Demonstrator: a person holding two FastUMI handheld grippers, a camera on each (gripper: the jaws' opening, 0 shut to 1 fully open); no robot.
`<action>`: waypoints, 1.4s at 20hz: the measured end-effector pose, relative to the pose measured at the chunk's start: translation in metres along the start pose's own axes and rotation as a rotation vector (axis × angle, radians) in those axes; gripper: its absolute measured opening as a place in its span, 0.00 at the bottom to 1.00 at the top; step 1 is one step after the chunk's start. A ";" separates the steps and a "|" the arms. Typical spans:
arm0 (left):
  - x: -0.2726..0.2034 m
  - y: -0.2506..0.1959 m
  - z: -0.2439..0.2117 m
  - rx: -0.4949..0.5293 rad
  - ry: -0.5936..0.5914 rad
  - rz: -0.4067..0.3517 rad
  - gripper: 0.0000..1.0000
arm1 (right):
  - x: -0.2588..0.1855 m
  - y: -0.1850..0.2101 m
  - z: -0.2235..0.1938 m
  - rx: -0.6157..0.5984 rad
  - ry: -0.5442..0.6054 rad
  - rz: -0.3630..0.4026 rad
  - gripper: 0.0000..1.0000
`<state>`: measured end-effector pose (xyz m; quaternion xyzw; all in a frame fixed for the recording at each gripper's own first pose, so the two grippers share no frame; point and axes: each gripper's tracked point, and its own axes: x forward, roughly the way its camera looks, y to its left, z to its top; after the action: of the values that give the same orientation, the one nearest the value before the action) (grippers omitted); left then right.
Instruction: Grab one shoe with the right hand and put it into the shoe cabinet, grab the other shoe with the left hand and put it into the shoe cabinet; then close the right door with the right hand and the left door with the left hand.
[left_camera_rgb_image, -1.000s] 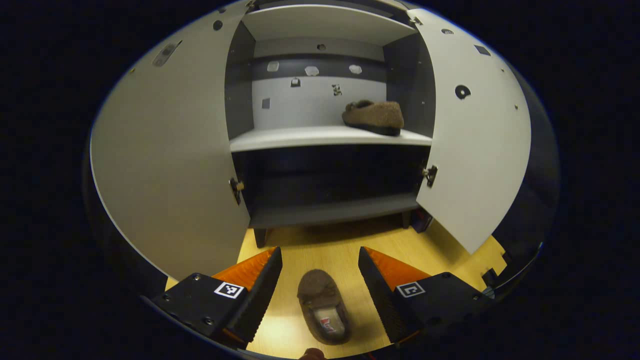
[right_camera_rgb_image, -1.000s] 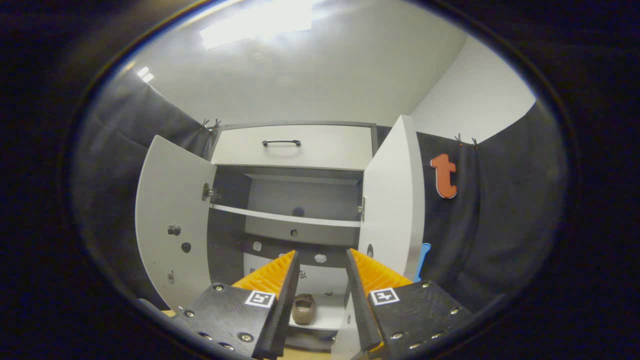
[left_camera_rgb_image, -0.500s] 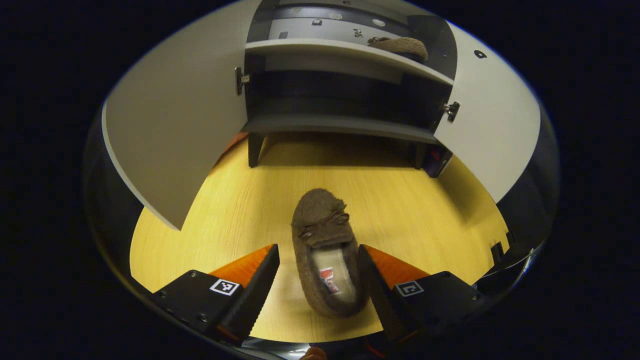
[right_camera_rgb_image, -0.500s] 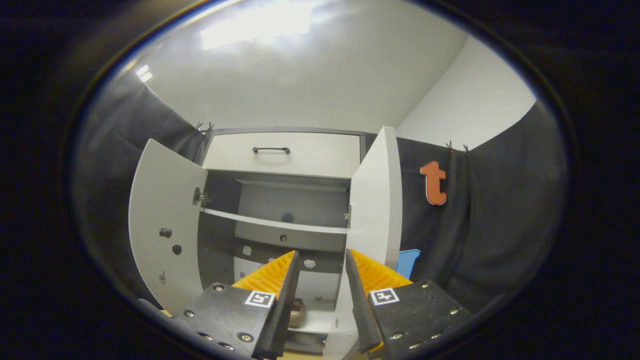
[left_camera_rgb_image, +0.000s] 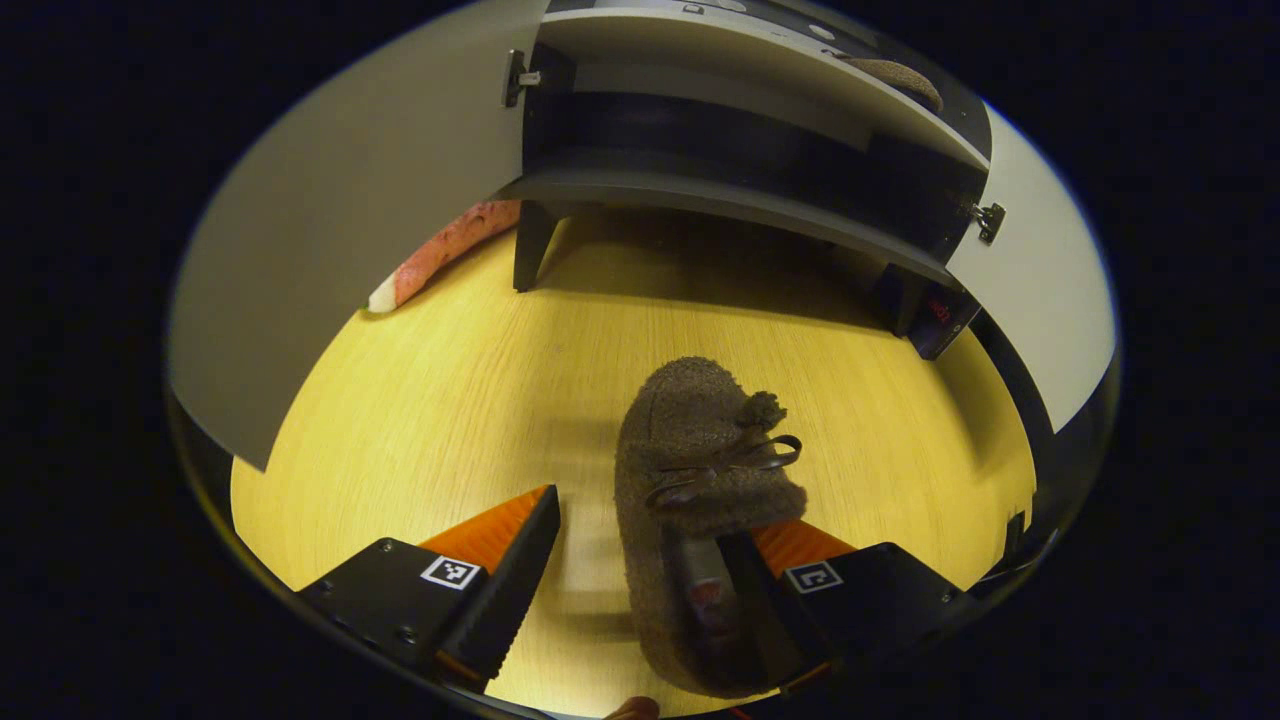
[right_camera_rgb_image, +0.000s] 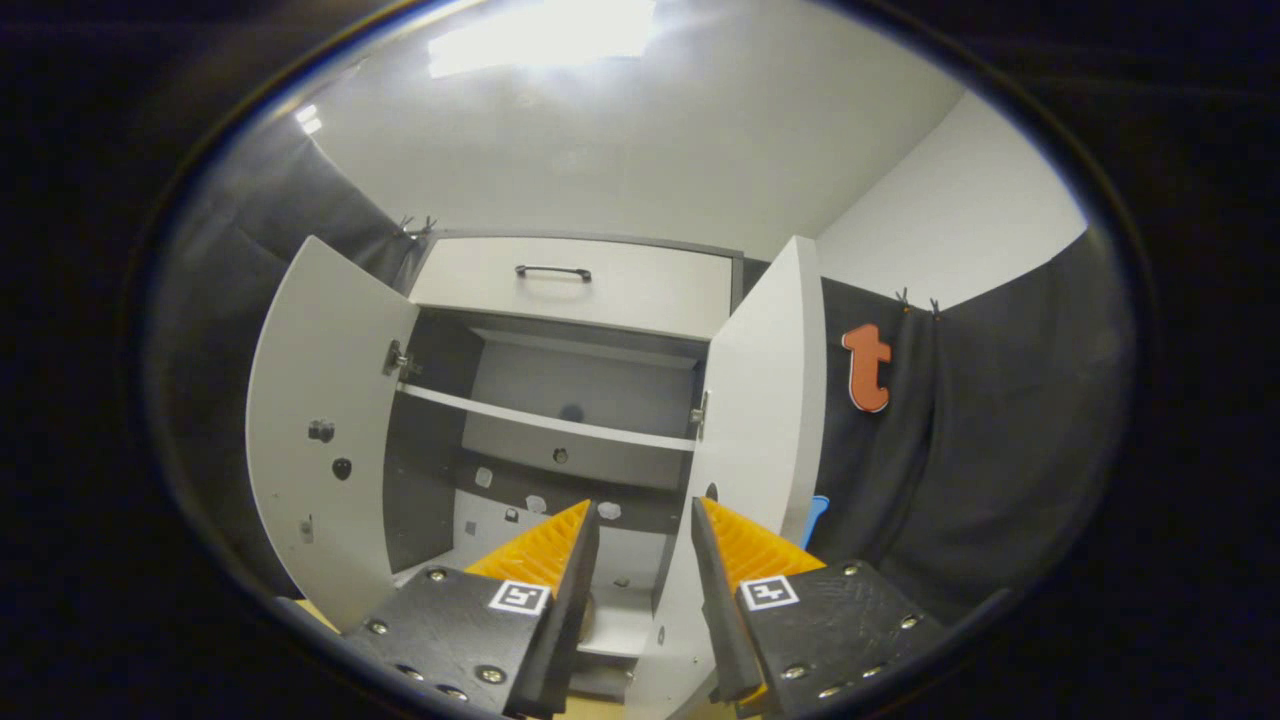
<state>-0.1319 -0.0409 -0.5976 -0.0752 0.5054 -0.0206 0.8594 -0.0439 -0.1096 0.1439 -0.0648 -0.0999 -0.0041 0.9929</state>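
Observation:
A brown fuzzy slipper (left_camera_rgb_image: 700, 450) lies on the wooden floor (left_camera_rgb_image: 450, 400), toe toward the shoe cabinet (left_camera_rgb_image: 720, 195). My left gripper (left_camera_rgb_image: 640, 525) is open and low over its heel end. Its right finger (left_camera_rgb_image: 765, 600) overlaps the slipper's right side, and its left finger (left_camera_rgb_image: 510, 570) stands apart on the left. The second slipper (left_camera_rgb_image: 895, 78) rests on the cabinet's middle shelf. My right gripper (right_camera_rgb_image: 645, 555) is held high, facing the open cabinet (right_camera_rgb_image: 560, 420), open with nothing between its fingers. A bit of that shelved slipper (right_camera_rgb_image: 585, 610) peeks out behind its left finger.
Both cabinet doors stand wide open: the left door (left_camera_rgb_image: 340, 200) and the right door (left_camera_rgb_image: 1050, 290). In the right gripper view the right door (right_camera_rgb_image: 760, 400) is close ahead, and a drawer with a dark handle (right_camera_rgb_image: 553, 272) tops the cabinet. A pinkish strip (left_camera_rgb_image: 450, 245) lies by the left door.
My left gripper has tipped down and closed in on the floor slipper, whose heel now sits between the fingers. The right gripper has only drifted slightly.

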 end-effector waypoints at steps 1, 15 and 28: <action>0.004 -0.001 -0.003 0.011 0.019 0.003 0.85 | 0.000 0.001 -0.002 -0.009 0.008 -0.001 0.52; -0.022 -0.005 0.062 0.038 -0.072 0.089 0.01 | -0.010 -0.012 -0.006 -0.023 0.018 -0.040 0.54; -0.123 -0.031 0.261 0.036 -0.437 0.074 0.01 | -0.023 -0.025 -0.005 0.026 -0.009 -0.025 0.54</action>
<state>0.0367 -0.0293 -0.3621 -0.0439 0.3093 0.0186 0.9498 -0.0663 -0.1353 0.1382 -0.0505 -0.1054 -0.0148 0.9930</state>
